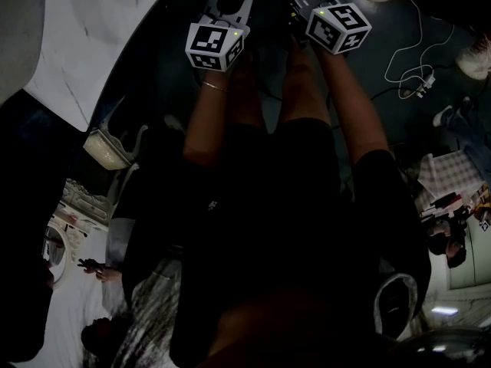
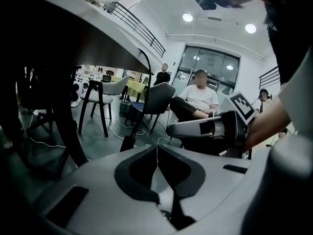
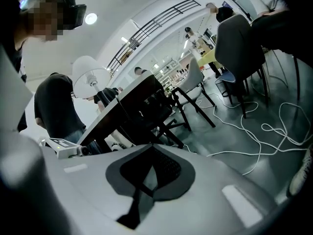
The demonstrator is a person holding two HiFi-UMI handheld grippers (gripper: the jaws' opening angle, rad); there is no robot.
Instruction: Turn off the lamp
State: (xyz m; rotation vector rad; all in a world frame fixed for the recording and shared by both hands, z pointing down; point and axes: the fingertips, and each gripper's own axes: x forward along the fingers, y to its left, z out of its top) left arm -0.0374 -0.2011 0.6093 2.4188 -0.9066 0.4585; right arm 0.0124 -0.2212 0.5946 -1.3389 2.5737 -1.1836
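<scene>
Holding left hand-held gripper (image 2: 157, 151) and right hand-held gripper (image 3: 150, 151) out, empty.
Both sets of jaws pressed together, nothing between; white-shaded lamp (image 3: 90, 75) well apart beyond.

Lamp (image 3: 89, 76) is up on the counter (image 3: 122, 104). Chairs (image 3: 159, 112) are tucked in under the counter on its right side, and another chair (image 3: 193, 77) stands out past the counter's far end. Further right of the counter, cables (image 3: 274, 131) sprawl across the floor (image 3: 230, 148).
</scene>
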